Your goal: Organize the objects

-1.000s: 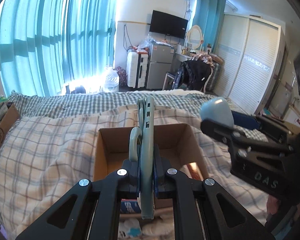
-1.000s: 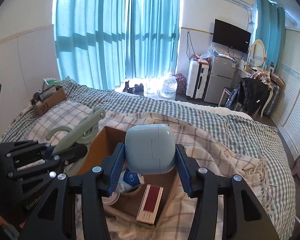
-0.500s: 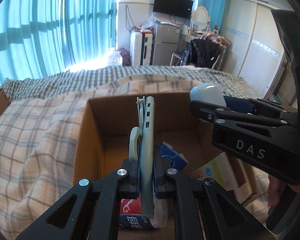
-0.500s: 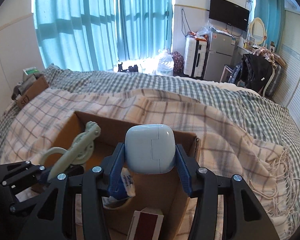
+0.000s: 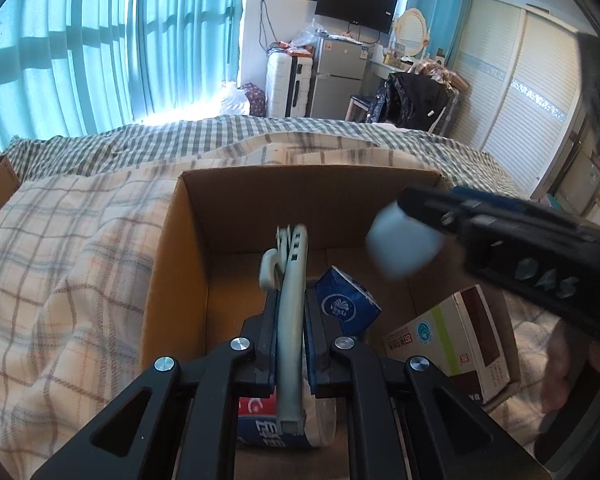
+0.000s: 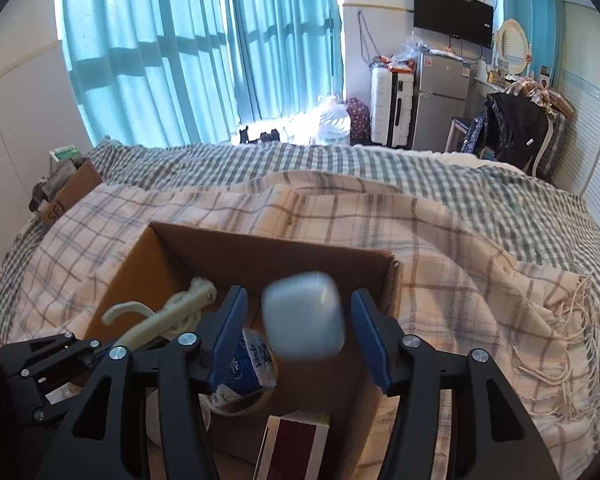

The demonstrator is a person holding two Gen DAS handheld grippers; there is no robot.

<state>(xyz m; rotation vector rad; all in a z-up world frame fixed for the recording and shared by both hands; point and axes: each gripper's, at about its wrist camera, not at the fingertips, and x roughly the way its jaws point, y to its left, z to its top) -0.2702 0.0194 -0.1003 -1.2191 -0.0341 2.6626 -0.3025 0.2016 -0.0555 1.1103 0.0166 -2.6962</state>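
In the box (image 6: 188, 240), a Vinda pack (image 6: 248, 360); left tool (image 5: 290, 320) grips hanger (image 5: 292, 280), right tool (image 6: 300, 336) released

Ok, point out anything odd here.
The pale blue case is blurred between the open right gripper fingers, touching neither, apparently dropping into the cardboard box. The maroon carton leans tilted against the box side.

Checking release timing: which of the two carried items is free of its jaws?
The pale blue case, blurred, with gaps either side inside the right gripper above the cardboard box. The grey-green hook sits clamped in the left gripper.
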